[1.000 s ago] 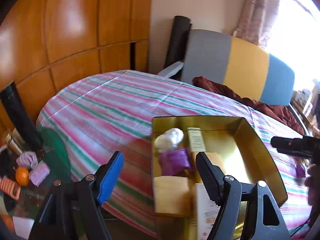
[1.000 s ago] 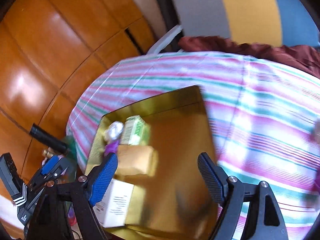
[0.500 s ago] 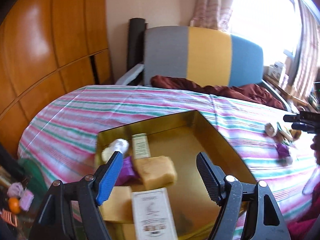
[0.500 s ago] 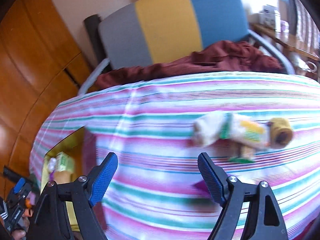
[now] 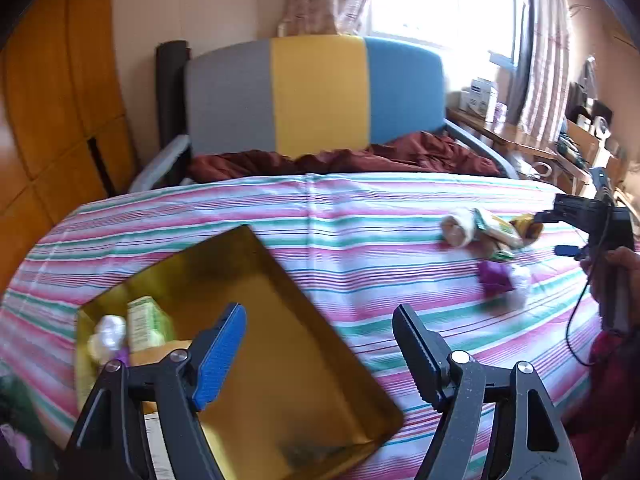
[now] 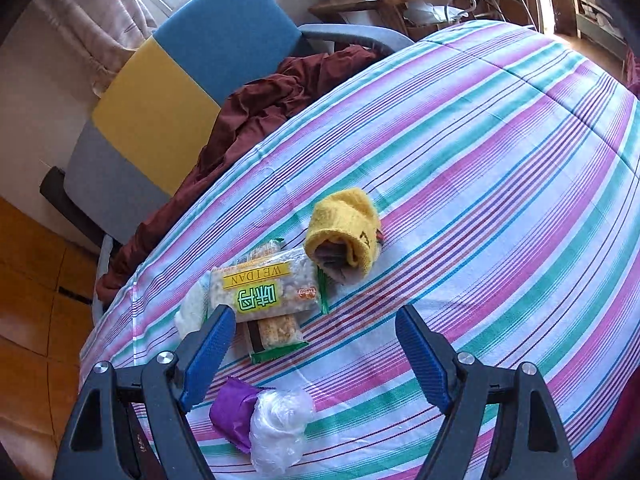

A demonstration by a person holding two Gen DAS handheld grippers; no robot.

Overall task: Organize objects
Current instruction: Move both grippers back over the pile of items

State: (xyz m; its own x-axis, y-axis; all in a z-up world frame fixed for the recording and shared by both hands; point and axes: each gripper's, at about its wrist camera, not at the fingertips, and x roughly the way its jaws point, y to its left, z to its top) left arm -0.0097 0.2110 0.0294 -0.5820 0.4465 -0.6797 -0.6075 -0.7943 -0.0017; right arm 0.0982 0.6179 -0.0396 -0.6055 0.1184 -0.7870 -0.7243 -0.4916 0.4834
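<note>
Both grippers released, nothing held; loose items lie ahead of the right one.

Largest first: striped cloth (image 6: 500, 168) under everything. Gold tray (image 5: 280, 360) sits under my left gripper (image 5: 320, 350), jaws apart and empty; green box (image 5: 144, 322) and white wad (image 5: 108, 332) at the tray's far-left corner. My right gripper (image 6: 316, 354) is spread over bare cloth. Snack pack (image 6: 260, 290) just ahead of its left finger, yellow roll (image 6: 344, 232) beyond, purple wrap (image 6: 232, 410) touching clear bag (image 6: 280, 428) just under the jaws.
</note>
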